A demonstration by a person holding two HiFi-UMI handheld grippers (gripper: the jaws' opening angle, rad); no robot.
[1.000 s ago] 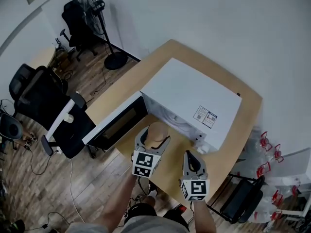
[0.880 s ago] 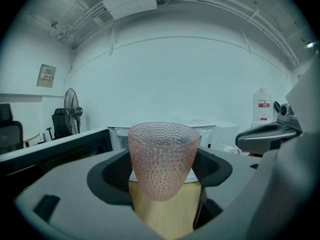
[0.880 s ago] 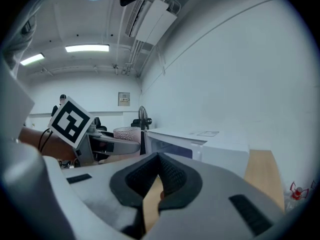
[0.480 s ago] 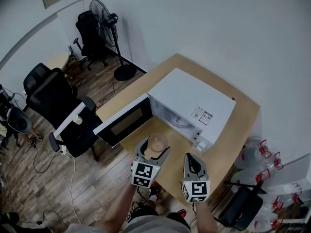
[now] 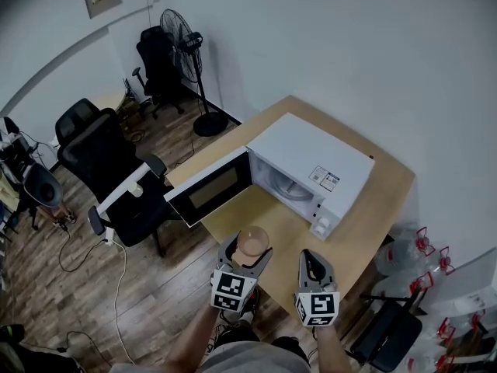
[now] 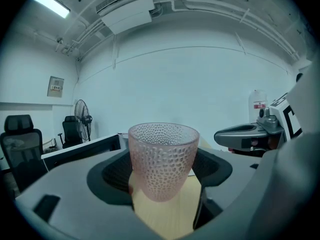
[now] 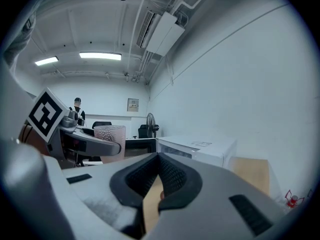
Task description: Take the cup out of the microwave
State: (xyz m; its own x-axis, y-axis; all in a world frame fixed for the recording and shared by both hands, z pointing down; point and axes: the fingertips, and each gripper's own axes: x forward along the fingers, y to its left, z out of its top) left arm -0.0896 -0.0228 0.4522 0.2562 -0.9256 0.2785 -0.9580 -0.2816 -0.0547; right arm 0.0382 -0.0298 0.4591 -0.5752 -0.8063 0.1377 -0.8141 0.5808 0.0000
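A pinkish dimpled glass cup (image 5: 253, 239) stands upright between the jaws of my left gripper (image 5: 249, 250), which is shut on it, above the near edge of the wooden table (image 5: 379, 196). In the left gripper view the cup (image 6: 162, 156) fills the middle, held by its lower half. The white microwave (image 5: 314, 155) sits further back on the table with its door (image 5: 210, 189) swung wide open to the left and its cavity showing. My right gripper (image 5: 312, 259) hovers to the right of the cup, its pads together and holding nothing. In the right gripper view the cup (image 7: 110, 134) shows at the left.
Black office chairs (image 5: 101, 154) stand left of the table, close to the open door. A standing fan (image 5: 186, 45) is at the back wall. Water bottles (image 5: 423, 247) and a dark chair (image 5: 388, 325) sit on the floor at the right.
Both grippers have drawn back from the microwave's mouth towards the table's near edge, the left one carrying the cup. The view has widened, and the microwave looks farther away.
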